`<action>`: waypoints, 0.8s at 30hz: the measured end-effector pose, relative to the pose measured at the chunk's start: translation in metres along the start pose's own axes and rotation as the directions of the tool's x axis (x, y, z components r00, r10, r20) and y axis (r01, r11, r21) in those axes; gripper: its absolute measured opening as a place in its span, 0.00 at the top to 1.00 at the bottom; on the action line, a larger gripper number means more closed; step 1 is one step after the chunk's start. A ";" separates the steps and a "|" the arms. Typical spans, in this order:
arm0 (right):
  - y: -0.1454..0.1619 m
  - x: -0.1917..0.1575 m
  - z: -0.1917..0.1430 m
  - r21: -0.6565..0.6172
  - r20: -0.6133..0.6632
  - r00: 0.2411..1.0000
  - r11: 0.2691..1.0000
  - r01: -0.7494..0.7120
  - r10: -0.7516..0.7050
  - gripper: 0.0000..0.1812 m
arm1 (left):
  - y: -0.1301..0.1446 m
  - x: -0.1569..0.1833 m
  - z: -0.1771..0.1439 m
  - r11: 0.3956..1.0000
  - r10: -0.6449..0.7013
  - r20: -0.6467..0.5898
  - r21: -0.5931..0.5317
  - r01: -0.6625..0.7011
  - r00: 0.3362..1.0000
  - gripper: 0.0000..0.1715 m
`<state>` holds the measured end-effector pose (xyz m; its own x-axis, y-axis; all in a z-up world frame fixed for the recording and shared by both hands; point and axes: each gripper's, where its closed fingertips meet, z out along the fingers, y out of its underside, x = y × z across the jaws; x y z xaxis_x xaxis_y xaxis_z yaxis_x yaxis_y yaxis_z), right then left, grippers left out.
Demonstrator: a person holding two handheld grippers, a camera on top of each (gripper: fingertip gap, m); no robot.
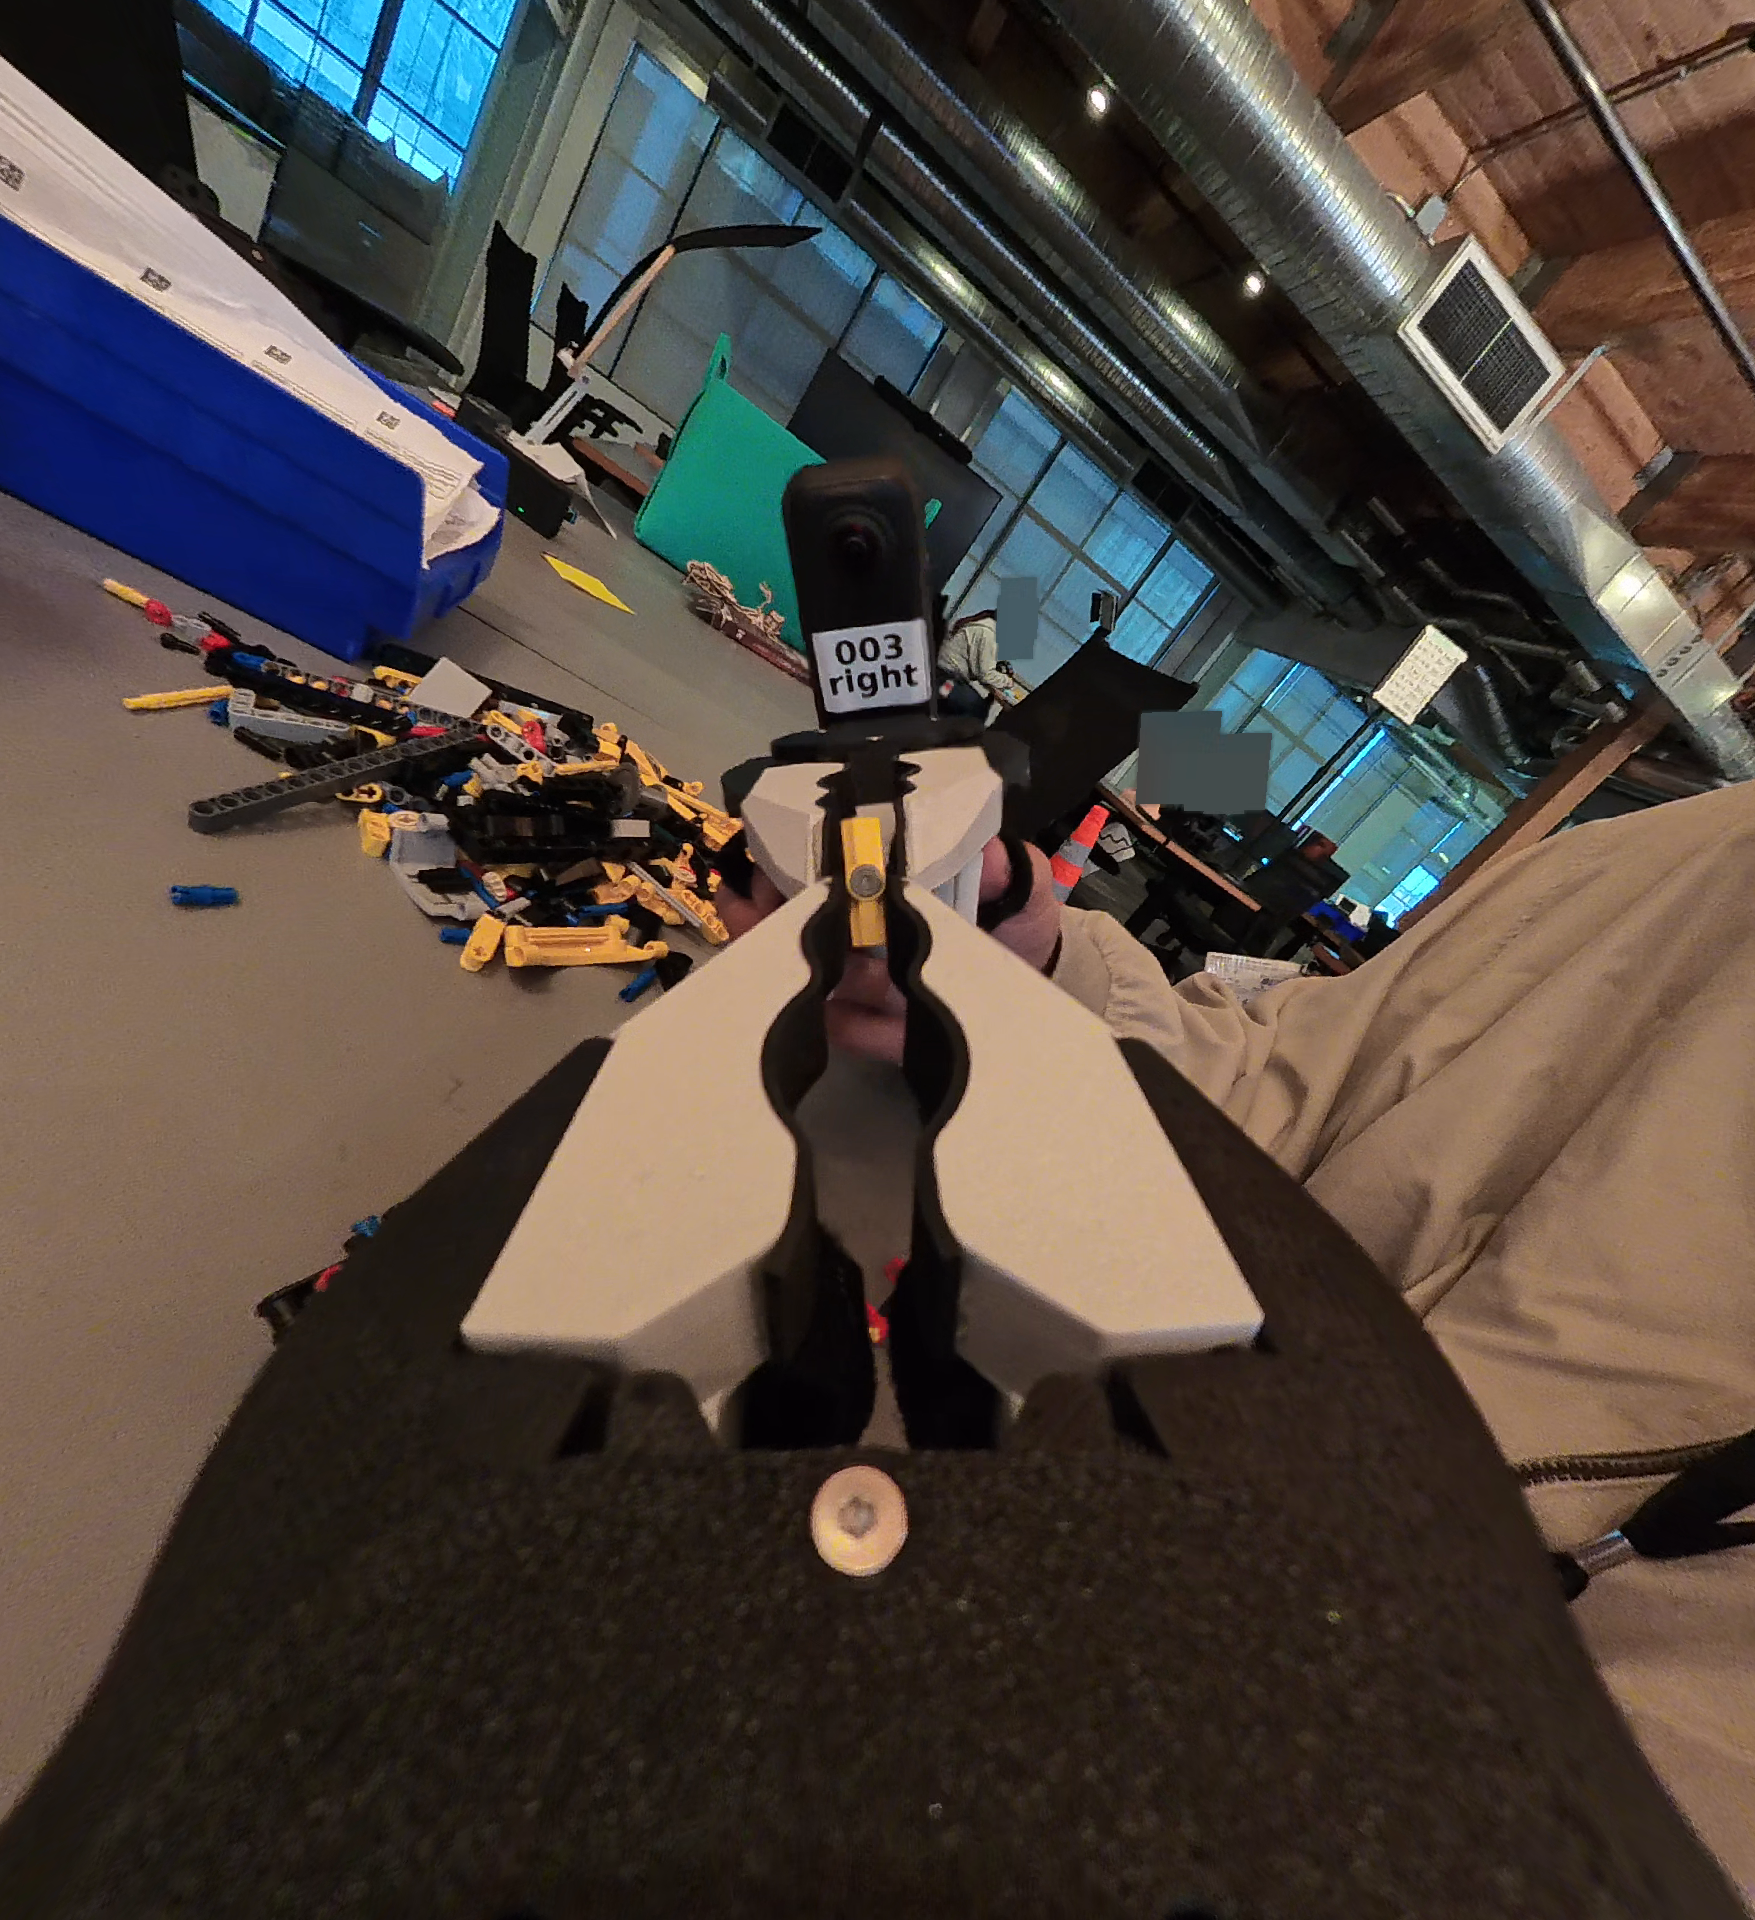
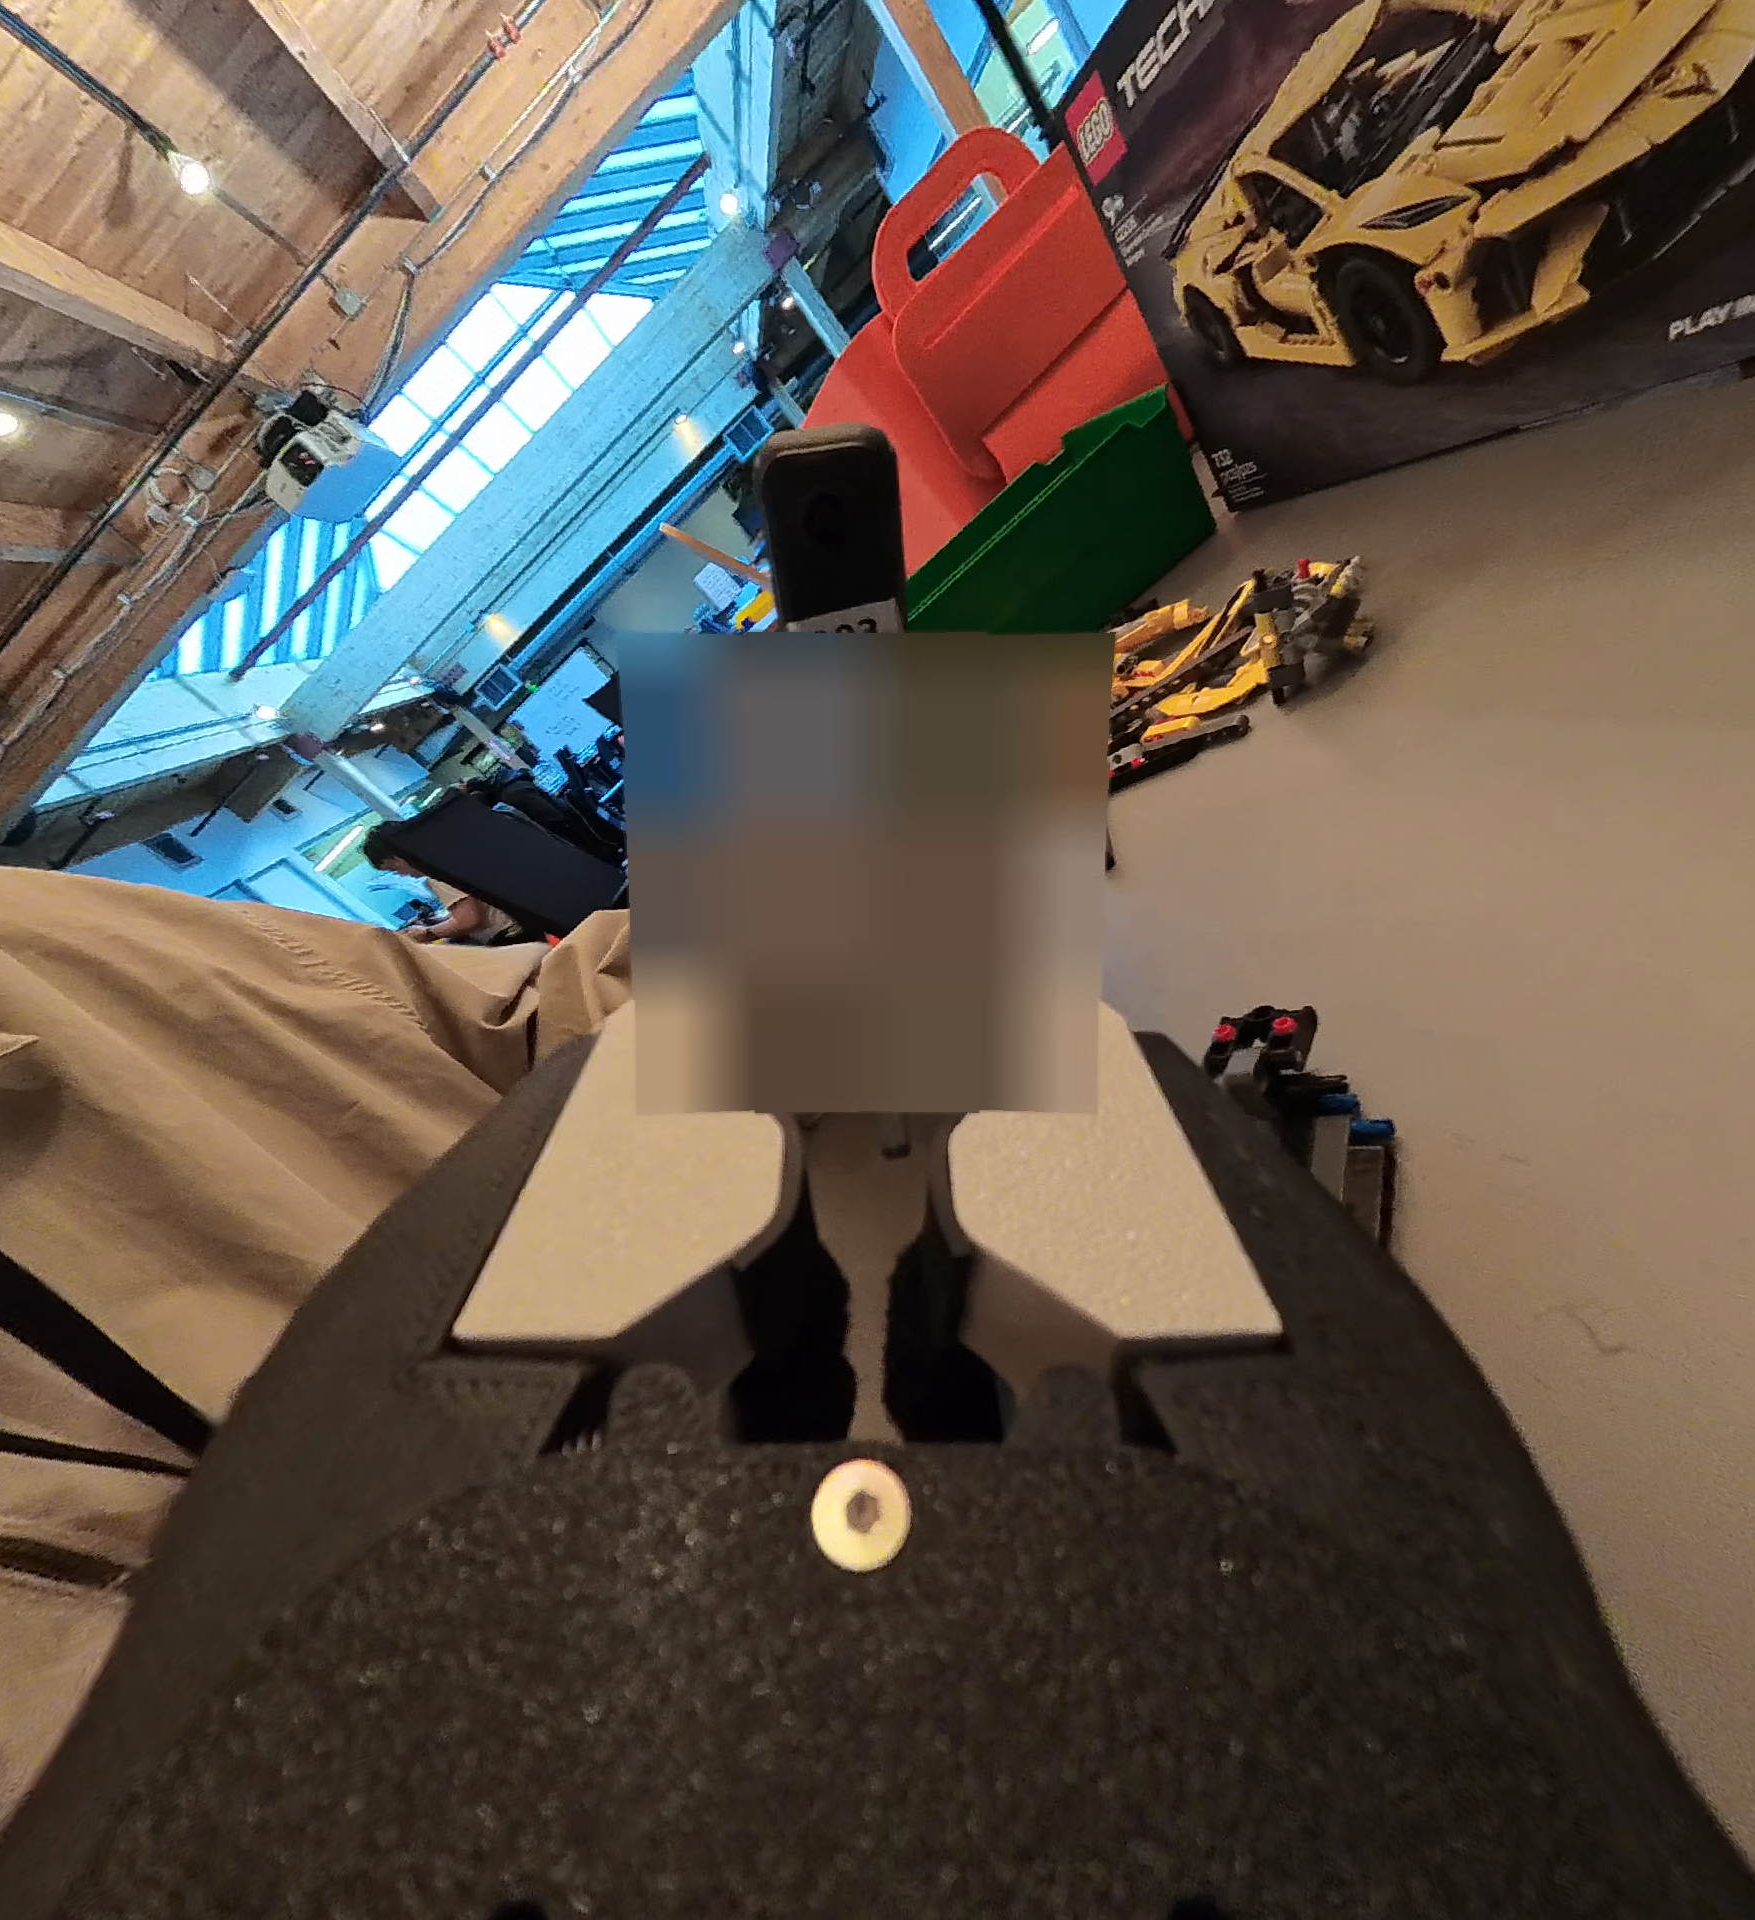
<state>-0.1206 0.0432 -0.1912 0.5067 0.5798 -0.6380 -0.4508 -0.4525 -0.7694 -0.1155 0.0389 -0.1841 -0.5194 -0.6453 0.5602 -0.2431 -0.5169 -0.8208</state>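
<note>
My left gripper (image 1: 865,920) is raised off the grey table (image 1: 125,1091), its jaws closed at the tips on a small yellow building piece (image 1: 862,852) with a grey pin (image 1: 865,883) through it. My right gripper (image 1: 868,795) faces it head-on, and its jaws close on the upper end of the same yellow piece. In the right wrist view the white fingers (image 2: 644,1195) stand close together, but a mosaic patch hides their tips. A short grey pin (image 2: 894,1132) shows just below the patch.
A pile of loose yellow, black and grey pieces (image 1: 499,800) lies left of the grippers, beside a blue bin (image 1: 177,436). In the right wrist view there is a car-picture box (image 2: 1475,208), a red case (image 2: 987,343), a green bin (image 2: 1070,530), a part-built yellow model (image 2: 1226,655) and a small black assembly (image 2: 1299,1101). Left and right tips are no more than a few centimetres apart.
</note>
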 end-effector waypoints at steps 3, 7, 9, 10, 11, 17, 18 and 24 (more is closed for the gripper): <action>0.001 0.000 0.002 -0.004 -0.025 0.999 0.999 0.045 -0.046 0.88 | -0.006 0.000 -0.003 0.999 -0.014 -0.009 0.038 0.015 1.000 0.96; -0.001 0.000 0.001 0.013 -0.014 0.999 0.999 0.045 -0.045 0.97 | -0.007 0.000 -0.005 1.000 -0.003 -0.003 0.030 0.003 1.000 0.96; 0.002 -0.002 0.001 -0.003 0.008 1.000 1.000 0.013 -0.013 0.98 | -0.005 0.000 -0.004 1.000 -0.010 -0.011 0.020 0.010 1.000 0.96; 0.004 0.000 0.001 -0.012 0.000 1.000 1.000 0.012 -0.012 0.98 | -0.004 -0.002 -0.004 1.000 -0.013 -0.005 0.018 0.013 1.000 0.96; 0.004 0.002 0.000 -0.015 -0.014 1.000 1.000 0.021 -0.021 0.98 | -0.003 -0.003 -0.003 1.000 -0.016 -0.001 0.021 0.016 1.000 0.96; -0.002 0.001 -0.005 -0.008 -0.013 1.000 1.000 0.020 -0.020 0.90 | -0.013 -0.006 -0.010 0.996 -0.050 -0.006 0.072 0.050 0.999 0.96; -0.002 0.003 -0.008 -0.009 -0.022 0.999 0.999 0.033 -0.033 0.93 | -0.015 -0.005 -0.012 0.996 -0.048 -0.012 0.073 0.049 0.999 0.96; -0.001 0.005 -0.013 -0.028 -0.054 0.996 0.997 0.071 -0.073 0.99 | -0.010 -0.008 -0.013 0.999 -0.031 0.004 0.033 0.030 1.000 0.96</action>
<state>-0.1078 0.0378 -0.1937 0.5768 0.5740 -0.5812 -0.3929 -0.4289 -0.8135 -0.1199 0.0559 -0.1819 -0.5088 -0.6312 0.5854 -0.2320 -0.5543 -0.7993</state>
